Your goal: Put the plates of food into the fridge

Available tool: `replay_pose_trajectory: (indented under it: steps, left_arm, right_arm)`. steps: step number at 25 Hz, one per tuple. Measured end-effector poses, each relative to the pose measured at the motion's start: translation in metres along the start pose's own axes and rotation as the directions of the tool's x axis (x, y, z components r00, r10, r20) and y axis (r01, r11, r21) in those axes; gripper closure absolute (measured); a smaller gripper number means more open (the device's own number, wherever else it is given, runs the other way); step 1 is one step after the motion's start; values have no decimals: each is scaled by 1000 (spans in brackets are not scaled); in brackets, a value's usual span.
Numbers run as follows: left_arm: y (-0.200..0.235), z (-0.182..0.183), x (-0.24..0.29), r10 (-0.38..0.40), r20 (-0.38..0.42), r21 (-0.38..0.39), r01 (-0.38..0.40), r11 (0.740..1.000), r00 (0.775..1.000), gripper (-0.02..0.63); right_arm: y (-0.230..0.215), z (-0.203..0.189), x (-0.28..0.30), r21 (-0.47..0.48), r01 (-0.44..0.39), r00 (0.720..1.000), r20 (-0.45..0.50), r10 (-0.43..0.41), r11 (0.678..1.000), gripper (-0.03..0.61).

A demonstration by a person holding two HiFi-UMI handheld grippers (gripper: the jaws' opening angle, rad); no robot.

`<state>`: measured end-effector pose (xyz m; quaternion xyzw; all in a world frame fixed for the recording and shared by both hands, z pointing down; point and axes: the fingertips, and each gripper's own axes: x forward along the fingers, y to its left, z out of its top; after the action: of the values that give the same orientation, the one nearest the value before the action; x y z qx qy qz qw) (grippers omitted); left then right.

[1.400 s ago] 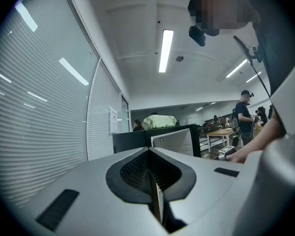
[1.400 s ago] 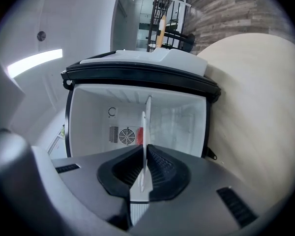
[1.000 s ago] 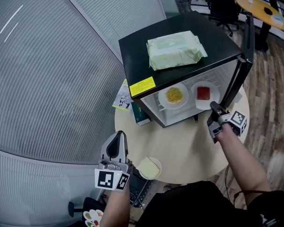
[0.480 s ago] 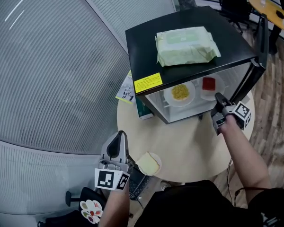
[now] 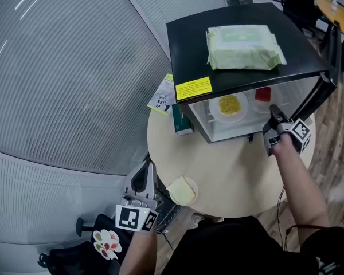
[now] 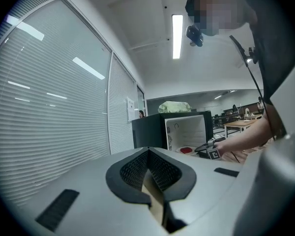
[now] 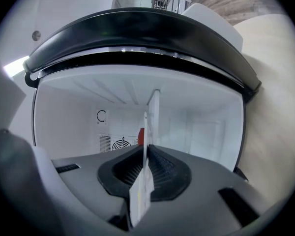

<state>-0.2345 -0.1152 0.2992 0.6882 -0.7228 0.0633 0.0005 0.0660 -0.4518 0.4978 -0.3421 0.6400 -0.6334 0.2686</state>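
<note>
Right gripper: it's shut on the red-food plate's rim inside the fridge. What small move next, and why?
Probably open the right gripper and back out: the red-food plate looks placed in the fridge beside the yellow-food plate.

Fridge [image 5: 241,16] sits on far side of round tabletop [image 5: 229,176], door [image 5: 332,47] swung open to its R. Soft pack [image 5: 243,47] lies on top of fridge. Inside, two plates side by side: L plate [image 5: 229,106], R plate [image 5: 262,96] w/ right claw [image 5: 273,125] at its near rim. Box [image 5: 182,119] & leaflet [image 5: 162,99] just beside fridge's L side. Third plate [image 5: 182,191] at tabletop's near edge, just R of left claw [image 5: 144,179].
</note>
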Motion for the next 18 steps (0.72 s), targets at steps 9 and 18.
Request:
replay_pose_trajectory:
  steps: [9, 18]
  left_arm:
    - [-3, -6, -19, -5, -9, -16, 5, 1000, 1000, 611]
    - [0, -1, -19, -115, 52, -9, 116, 993, 992, 611]
  right_arm:
    - [5, -4, -5, -180, -28, 1000, -17, 26, 983, 546]
    - [11, -48, -41, -252, -39, 999, -34, 32, 967, 511]
